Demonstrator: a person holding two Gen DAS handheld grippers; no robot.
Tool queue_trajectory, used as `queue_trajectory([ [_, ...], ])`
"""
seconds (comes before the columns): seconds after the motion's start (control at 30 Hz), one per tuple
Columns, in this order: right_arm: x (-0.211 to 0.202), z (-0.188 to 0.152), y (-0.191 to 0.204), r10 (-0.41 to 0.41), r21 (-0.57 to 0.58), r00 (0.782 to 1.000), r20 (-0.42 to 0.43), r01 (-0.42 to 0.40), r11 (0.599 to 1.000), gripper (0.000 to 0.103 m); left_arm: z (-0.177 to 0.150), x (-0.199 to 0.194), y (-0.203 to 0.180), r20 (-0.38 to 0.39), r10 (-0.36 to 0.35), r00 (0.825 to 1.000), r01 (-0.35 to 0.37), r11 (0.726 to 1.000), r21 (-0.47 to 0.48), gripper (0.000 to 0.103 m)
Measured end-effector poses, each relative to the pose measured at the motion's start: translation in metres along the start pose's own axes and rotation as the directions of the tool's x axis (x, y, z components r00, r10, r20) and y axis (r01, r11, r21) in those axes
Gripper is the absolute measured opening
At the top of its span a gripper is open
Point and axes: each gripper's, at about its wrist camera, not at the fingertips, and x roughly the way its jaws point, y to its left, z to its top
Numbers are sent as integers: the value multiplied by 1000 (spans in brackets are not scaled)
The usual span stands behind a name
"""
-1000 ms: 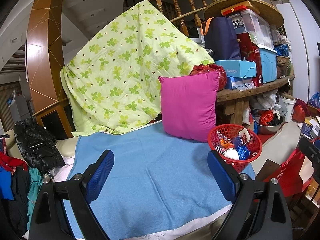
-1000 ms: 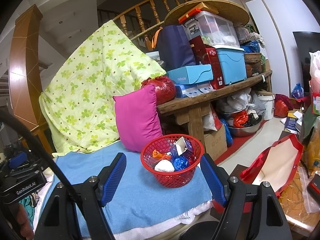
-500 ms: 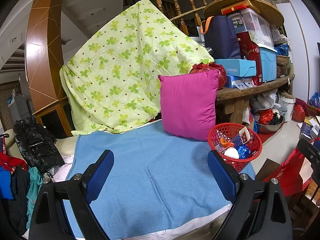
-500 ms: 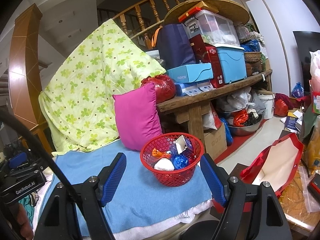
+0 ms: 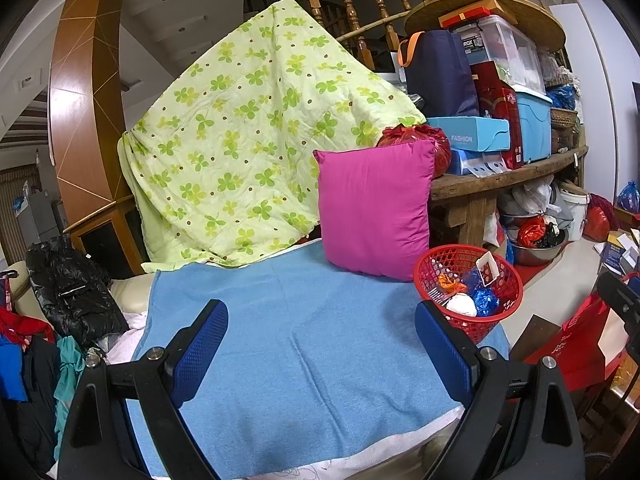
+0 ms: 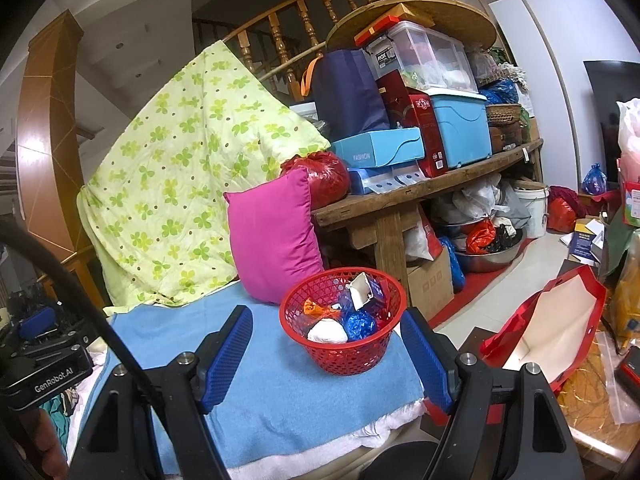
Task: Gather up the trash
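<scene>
Your right gripper [image 6: 326, 354] nearer, open, empty | red basket [image 6: 342, 354] just ahead between its jaws | left gripper [image 5: 320, 350] open, basket off right.

A curved wooden staircase railing [image 6: 288, 36] climbs behind a green clover-print quilt [image 5: 248, 140] draped over it. To the left stands a tall brown wooden column [image 5: 80, 120] under a white stepped ceiling [image 5: 168, 4]. A rough wooden bench [image 6: 420, 192] along the right carries stacked boxes, a blue plastic bin [image 6: 460, 128] and a navy bag [image 6: 348, 92], with a round wooden board [image 6: 420, 12] leaning behind them. Under it sit a metal basin [image 6: 488, 256] and a white bucket [image 6: 532, 208] on the pale tiled floor [image 6: 492, 296]. The dark panel [image 6: 612, 116] at the far right may be a television.
</scene>
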Motion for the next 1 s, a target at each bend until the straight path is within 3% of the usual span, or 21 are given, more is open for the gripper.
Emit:
queue_trajectory([
  [0.47, -4, 5, -4, -16, 14, 1000, 6, 16, 1000, 79, 1, 7, -6, -15, -12, 1000, 12, 1000, 11, 95],
  [1.0, 26, 10, -10, -3, 42, 1000, -9, 4, 999, 79, 6, 32, -12, -58, 5, 998, -3, 999, 33, 95],
])
